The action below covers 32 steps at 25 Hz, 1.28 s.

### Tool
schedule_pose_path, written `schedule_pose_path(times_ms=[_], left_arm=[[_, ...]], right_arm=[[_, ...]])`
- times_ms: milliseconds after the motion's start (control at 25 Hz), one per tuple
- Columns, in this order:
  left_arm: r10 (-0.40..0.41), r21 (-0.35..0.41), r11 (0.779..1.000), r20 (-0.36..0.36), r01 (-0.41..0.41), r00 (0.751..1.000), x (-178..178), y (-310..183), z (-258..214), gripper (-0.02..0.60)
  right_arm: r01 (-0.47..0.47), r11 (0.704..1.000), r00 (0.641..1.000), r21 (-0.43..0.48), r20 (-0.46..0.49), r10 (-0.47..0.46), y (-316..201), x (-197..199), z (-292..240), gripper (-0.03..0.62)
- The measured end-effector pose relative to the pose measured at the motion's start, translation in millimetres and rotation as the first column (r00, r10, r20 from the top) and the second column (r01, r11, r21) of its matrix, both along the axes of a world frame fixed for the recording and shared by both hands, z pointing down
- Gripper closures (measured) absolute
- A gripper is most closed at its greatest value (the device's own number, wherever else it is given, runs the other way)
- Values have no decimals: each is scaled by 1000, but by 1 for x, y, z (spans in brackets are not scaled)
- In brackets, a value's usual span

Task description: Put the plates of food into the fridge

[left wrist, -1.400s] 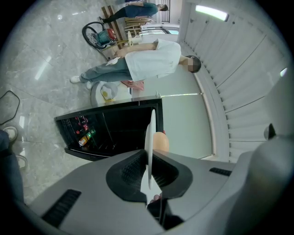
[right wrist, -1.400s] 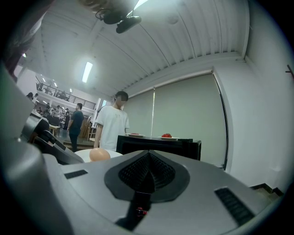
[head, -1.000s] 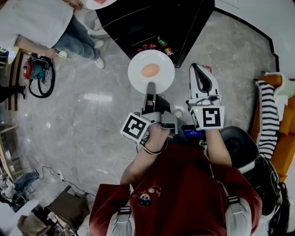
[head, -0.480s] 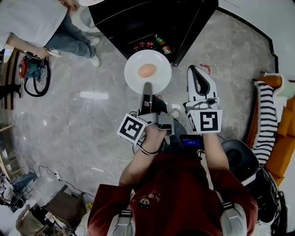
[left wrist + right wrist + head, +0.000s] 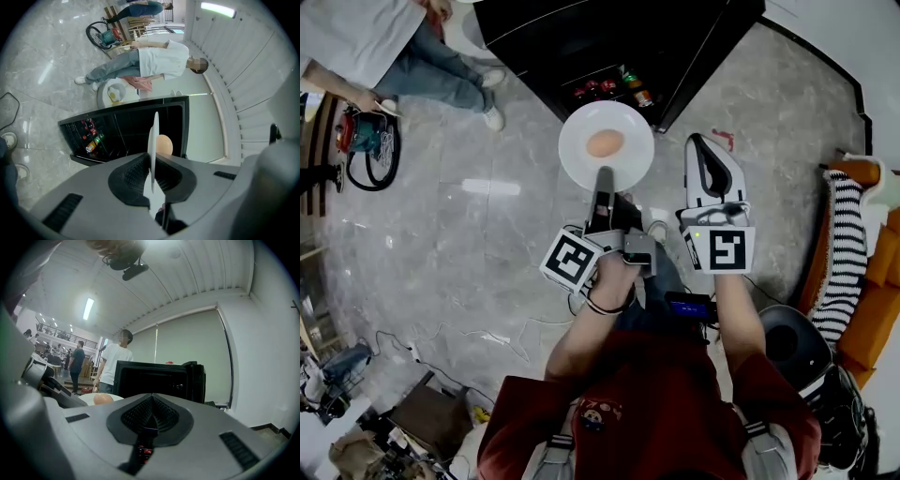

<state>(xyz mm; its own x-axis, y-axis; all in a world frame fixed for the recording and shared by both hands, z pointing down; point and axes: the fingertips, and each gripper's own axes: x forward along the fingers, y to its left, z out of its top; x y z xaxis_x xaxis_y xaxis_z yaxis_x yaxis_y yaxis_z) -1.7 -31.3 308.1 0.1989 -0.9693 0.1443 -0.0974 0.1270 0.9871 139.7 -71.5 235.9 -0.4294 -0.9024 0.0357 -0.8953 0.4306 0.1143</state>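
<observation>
My left gripper [image 5: 603, 180] is shut on the near rim of a white plate [image 5: 628, 159] that carries a round tan piece of food [image 5: 605, 143]. The plate is held level above the floor, just in front of the open black fridge [image 5: 581, 37]. In the left gripper view the plate [image 5: 153, 136] shows edge-on between the jaws, with the food [image 5: 164, 144] beyond it and the fridge [image 5: 122, 129] behind. My right gripper [image 5: 709, 169] hangs to the plate's right, shut and empty; in its own view the jaws [image 5: 151, 405] meet and the fridge [image 5: 159, 376] stands ahead.
Cans and bottles [image 5: 609, 89] stand on the fridge's low shelf. A person [image 5: 140, 65] stands left of the fridge holding another plate of food [image 5: 114, 93]. A hose reel [image 5: 366, 141] lies at the far left, and an orange sofa [image 5: 872, 291] is at the right.
The plate stays held in my left gripper, and both grippers keep nearly the same place before the fridge. The head view has shifted slightly.
</observation>
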Motion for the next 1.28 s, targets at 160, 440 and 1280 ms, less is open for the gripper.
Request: schedule_pose_path(times_ms=[160,440,1280], left_arm=[[11,2,1000,-1,-11,1000,-1,-11,17,560],[-8,6,1000,-3,8,1000,-1,-15,37,560],[-72,27,997,1,72,997,0,-55,130,560]], right_arm=[[4,1000,1000,-13,1,-4,-9,0,16,583],[21,999,1000,-31,4,-21,-10,-3,43,583],[61,994,997,-92,49,-56,-47,0,153,583]])
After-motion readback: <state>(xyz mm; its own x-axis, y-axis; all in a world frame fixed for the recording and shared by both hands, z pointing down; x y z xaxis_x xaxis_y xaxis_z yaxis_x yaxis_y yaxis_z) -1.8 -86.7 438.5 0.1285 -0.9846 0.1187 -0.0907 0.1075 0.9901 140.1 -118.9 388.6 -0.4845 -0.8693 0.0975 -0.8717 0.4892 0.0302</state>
